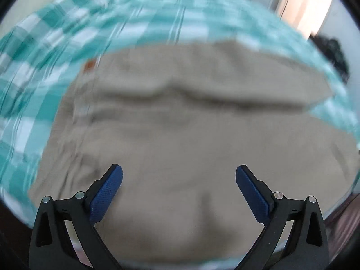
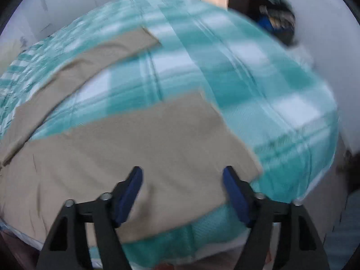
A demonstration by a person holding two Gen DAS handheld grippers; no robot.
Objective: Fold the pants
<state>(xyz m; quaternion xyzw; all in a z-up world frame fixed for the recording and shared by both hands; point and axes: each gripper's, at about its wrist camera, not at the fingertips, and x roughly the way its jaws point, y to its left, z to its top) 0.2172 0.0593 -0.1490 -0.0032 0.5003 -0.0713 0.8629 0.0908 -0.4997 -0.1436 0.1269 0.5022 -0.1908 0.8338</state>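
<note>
a teal and white checked bedspread (image 2: 258, 72) covers the bed, and the tan pants (image 1: 180, 123) lie spread flat on it, the two legs splayed apart in the right wrist view with one leg (image 2: 94, 51) running toward the far side. the left gripper (image 1: 179, 173) hangs above the wide part of the pants with jaws spread and nothing between them. the right gripper (image 2: 182, 175) hangs over the near leg's end, released and empty too; both views are blurred.
</note>
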